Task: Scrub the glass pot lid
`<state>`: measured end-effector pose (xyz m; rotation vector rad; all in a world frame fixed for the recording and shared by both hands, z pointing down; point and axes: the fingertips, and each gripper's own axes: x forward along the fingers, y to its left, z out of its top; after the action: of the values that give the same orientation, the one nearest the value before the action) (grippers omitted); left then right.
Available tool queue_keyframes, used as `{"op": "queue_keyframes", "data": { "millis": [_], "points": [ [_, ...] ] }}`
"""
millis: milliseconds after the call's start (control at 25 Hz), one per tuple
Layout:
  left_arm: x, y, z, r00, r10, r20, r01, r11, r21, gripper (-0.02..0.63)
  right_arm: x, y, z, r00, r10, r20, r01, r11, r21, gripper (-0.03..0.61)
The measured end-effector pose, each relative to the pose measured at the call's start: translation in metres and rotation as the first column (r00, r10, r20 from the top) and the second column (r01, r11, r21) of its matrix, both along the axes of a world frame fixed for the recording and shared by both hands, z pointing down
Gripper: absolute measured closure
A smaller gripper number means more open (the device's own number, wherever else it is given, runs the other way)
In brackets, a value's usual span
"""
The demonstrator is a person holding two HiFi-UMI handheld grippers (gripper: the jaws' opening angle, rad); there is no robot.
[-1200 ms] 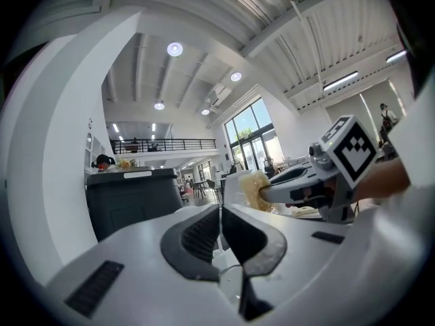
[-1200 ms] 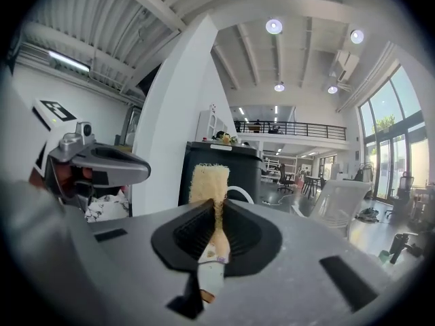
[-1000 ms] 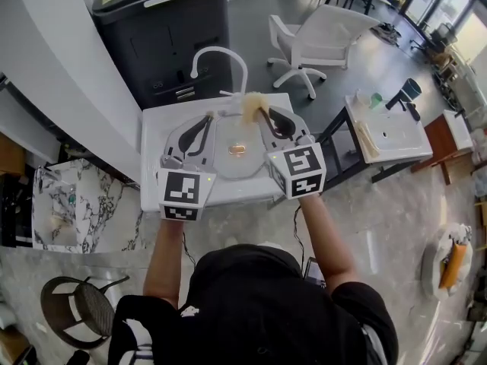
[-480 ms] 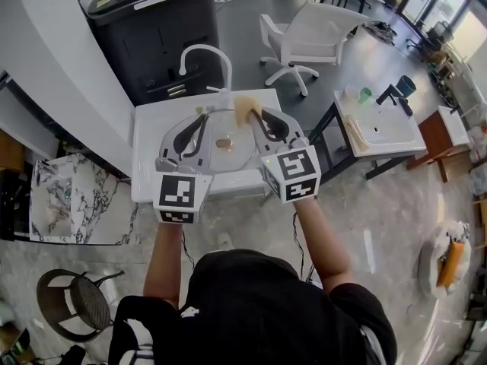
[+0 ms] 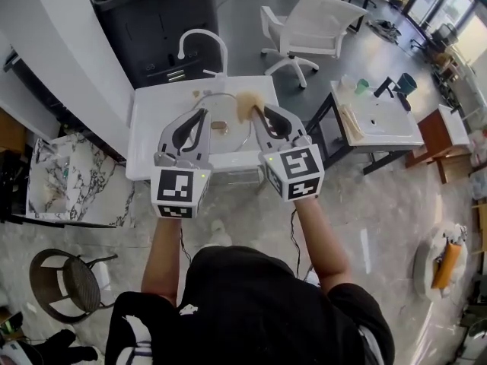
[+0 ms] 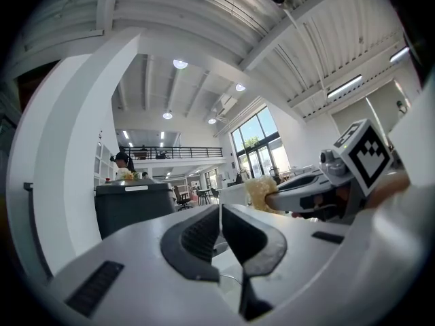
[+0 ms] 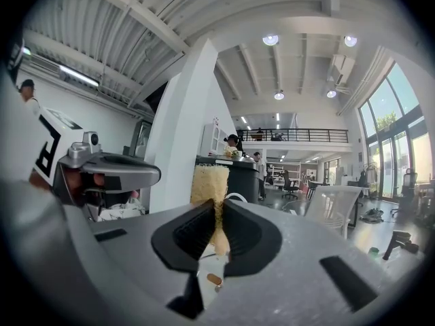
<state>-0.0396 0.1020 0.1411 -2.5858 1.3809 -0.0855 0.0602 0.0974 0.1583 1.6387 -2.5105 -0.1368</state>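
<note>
The glass pot lid [image 5: 226, 122], clear with a small brown knob [image 5: 220, 128], hangs tilted over the white table [image 5: 152, 147]. My left gripper [image 5: 203, 113] is shut on the lid's left rim; its jaws meet on the thin glass edge [image 6: 226, 277]. My right gripper [image 5: 257, 112] is shut on a yellow sponge [image 5: 246, 103], which rests against the lid's far right rim. The right gripper view shows the sponge [image 7: 209, 180] standing up between the pads [image 7: 239, 231], with the knob [image 7: 214, 279] below. The left gripper view shows the sponge [image 6: 259, 191] off to its right.
A white faucet [image 5: 201, 42] arches at the table's far edge, before a black cabinet [image 5: 156, 17]. A white chair [image 5: 319, 23] stands at the back right. A side table [image 5: 380, 120] with small items is on the right, a marble slab [image 5: 65, 181] on the left.
The lid now looks smaller and more tilted between the grippers, farther out over the table. The sponge has stayed at its far right rim. Both grips are unchanged.
</note>
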Motion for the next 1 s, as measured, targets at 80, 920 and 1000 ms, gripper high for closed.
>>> {"op": "queue_keyframes", "data": {
  "millis": [80, 920, 1000],
  "points": [
    [0.001, 0.012, -0.001, 1.0, -0.006, 0.007, 0.006, 1.0, 0.003, 0.601, 0.002, 0.011, 0.0, 1.0, -0.005, 0.002, 0.005, 1.0, 0.002, 0.558],
    [-0.006, 0.09, -0.001, 0.999, -0.047, -0.001, 0.047, 0.999, 0.021, 0.6, -0.001, 0.088, 0.003, 0.998, -0.037, -0.047, 0.038, 0.999, 0.021, 0.558],
    [-0.005, 0.092, -0.001, 0.999, -0.046, -0.003, 0.046, 0.999, 0.02, 0.601, 0.001, 0.09, 0.003, 0.998, -0.035, -0.045, 0.036, 0.999, 0.019, 0.558]
  ]
}}
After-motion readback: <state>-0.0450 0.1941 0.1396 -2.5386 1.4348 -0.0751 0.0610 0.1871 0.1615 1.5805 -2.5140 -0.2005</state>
